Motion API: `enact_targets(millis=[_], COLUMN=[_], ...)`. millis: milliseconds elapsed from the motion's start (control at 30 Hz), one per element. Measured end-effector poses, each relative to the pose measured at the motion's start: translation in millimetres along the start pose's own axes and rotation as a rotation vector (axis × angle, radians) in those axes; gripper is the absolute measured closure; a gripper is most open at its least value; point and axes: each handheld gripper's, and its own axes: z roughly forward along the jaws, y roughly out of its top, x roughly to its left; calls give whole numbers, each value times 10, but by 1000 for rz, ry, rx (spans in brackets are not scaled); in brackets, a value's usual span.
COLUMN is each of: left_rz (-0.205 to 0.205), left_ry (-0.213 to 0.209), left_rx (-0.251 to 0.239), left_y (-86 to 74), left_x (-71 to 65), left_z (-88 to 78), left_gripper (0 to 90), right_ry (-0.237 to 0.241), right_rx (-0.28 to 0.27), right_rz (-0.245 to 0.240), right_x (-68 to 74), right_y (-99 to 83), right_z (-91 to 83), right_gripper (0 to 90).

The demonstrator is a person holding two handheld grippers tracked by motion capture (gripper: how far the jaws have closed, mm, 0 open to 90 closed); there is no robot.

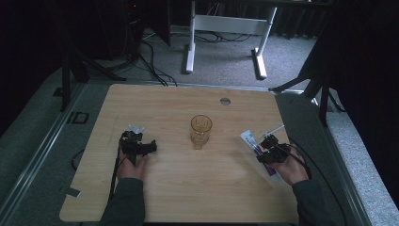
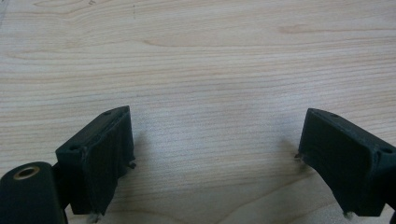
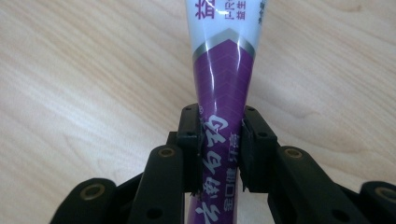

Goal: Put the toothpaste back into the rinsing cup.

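**Tube gripped to the right of the glass**

The toothpaste tube (image 3: 223,70) lies flat on the table (image 1: 179,188), well to the right of the amber glass (image 1: 201,131); its long axis runs away from the person, slanting slightly toward the glass; the right gripper (image 1: 269,148) is clamped across its purple lower part, jaws pinching both sides. A likely next move carries the tube leftward toward the glass. The left gripper (image 1: 136,142) rests low, left of the glass, jaws spread wide over bare wood, holding nothing; both forearms reach in from the near edge.
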Motion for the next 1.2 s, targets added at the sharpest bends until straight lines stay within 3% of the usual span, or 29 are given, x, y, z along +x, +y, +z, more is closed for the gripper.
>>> enact_targets(millis=[233,367,700,1200], left_rz=[0,0,0,-1], left_ry=[0,0,0,0], left_rx=[0,0,0,0], left_y=[0,0,0,0], left_x=[0,0,0,0], left_z=[0,0,0,0], left_gripper=[103,103,103,103], right_ry=[-21,-45,-42,-69], right_rx=[-58,-121,-161,-302], right_rz=[23,49,68,128], right_x=[8,-9,-37,-99], right_y=[41,41,56,117], right_z=[-15,-29,-11,-76], right_gripper=[734,734,736,739])
